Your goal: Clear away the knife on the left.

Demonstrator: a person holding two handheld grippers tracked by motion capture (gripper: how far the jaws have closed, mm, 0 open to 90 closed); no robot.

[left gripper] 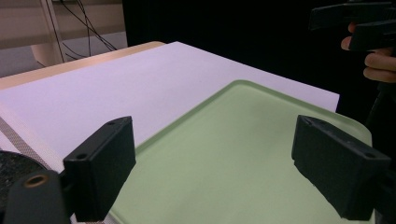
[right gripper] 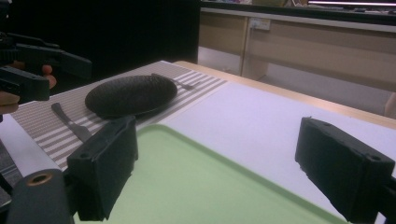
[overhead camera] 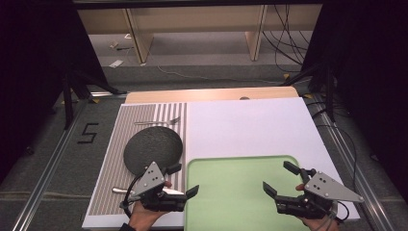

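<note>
While the round black textured plate (overhead camera: pixel 153 149) lies on the striped placemat (overhead camera: pixel 115 159) at centre left of the high view, the left gripper (overhead camera: pixel 185 179) hovers just below it, jaws wide and empty. To the right, the pale green plastic tray (overhead camera: pixel 235 192) fills the lower centre. At lower right, the right gripper (overhead camera: pixel 279 177) hangs over the tray's edge, jaws spread wide, holding nothing.

From my station the green tray (overhead camera: pixel 240 192) reads as smooth plastic with a soft, matt sheen. The white sheet (overhead camera: pixel 250 127) under it looks like flat, matt paper or board, and a strip of pale wood tabletop (overhead camera: pixel 211 94) shows at the far edge. The striped placemat (overhead camera: pixel 115 144) seems a woven, ribbed cloth. The dark round plate (overhead camera: pixel 153 147) has a rough, speckled, dull surface. The fork (overhead camera: pixel 159 121) and knife (right gripper: pixel 70 122) look like metal. My jaws are matt black plastic.
</note>
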